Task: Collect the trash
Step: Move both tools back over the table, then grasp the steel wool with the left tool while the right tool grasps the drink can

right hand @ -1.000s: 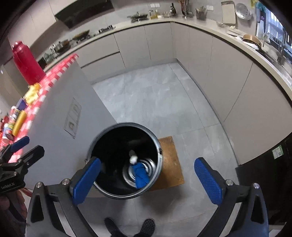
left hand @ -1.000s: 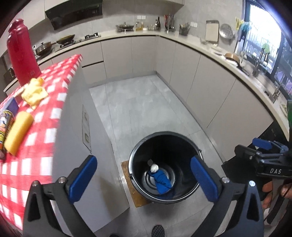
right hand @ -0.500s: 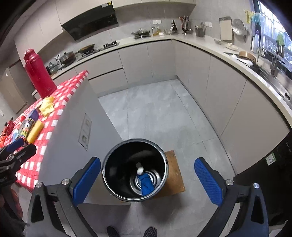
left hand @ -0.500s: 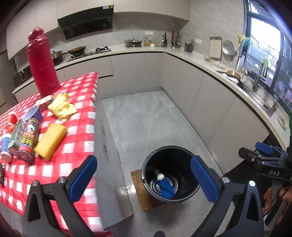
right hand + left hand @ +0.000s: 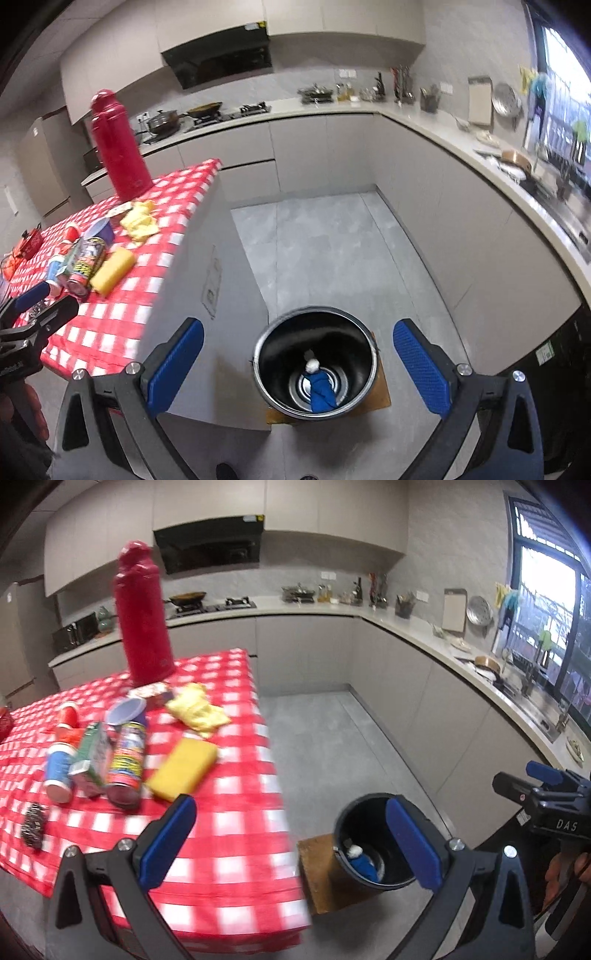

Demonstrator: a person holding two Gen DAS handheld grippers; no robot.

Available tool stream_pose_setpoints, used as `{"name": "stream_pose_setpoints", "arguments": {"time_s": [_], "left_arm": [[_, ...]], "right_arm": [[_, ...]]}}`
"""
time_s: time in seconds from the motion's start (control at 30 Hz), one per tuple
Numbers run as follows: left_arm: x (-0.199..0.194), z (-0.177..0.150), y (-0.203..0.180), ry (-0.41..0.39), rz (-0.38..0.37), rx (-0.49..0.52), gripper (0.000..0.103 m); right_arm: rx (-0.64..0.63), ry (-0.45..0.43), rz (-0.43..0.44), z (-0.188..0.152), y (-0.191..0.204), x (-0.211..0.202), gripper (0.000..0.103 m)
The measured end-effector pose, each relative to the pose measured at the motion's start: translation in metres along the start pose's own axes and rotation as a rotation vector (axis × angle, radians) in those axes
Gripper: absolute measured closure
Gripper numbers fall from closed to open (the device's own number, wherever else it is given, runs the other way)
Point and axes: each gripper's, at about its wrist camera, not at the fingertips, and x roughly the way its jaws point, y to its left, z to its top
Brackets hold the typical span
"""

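1. At the left of the left wrist view, the bench (image 5: 229, 834) wears a red-and-white checked cloth and carries the trash: a dark scouring pad (image 5: 32, 825), a blue paper cup (image 5: 57, 775) on its side, a red cup (image 5: 68, 716), a green carton (image 5: 92, 757), a printed can (image 5: 125, 764) whose label is too blurred to read, a yellow sponge (image 5: 183, 768) and a crumpled yellow wrapper (image 5: 197, 710).
2. A tall red flask (image 5: 142, 616) stands upright at the upper left, behind the trash.
3. The left gripper (image 5: 291, 845) is empty, its blue pads wide apart over the bench edge.
4. At lower centre of the right wrist view, a black bin (image 5: 316, 363) on the floor holds a blue item with a white end (image 5: 319, 387).
5. The right gripper (image 5: 297, 365) is spread wide and empty above the bin.
6. At the right edge of the left wrist view, the right gripper's body reads "DAS".
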Motion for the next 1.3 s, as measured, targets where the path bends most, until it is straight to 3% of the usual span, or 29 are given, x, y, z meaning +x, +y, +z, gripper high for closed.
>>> {"name": "stream_pose_setpoints", "arguments": {"time_s": [0.23,0.73,1.2,1.3], "left_arm": [[-0.030,-0.009,0.071,-0.066,0.043,-0.055,0.000],[-0.064,-0.044,0.223,-0.089,0.205,-0.194,0.000],[-0.045,-0.076,0.315,-0.056,0.296,-0.263,0.001],[-0.030,-0.079,0.329,-0.021,0.301,-0.263,0.008]], "right_arm": [[-0.075,-0.049,0.037,0.006,0.079,-0.013,0.000],[-0.199,-0.070,0.150,0.002,0.235,-0.004,0.000],[-0.265,-0.060,0.196,0.001,0.312,0.016,0.000],[-0.273,-0.046,0.198,0.002,0.324,0.029,0.000]]}}
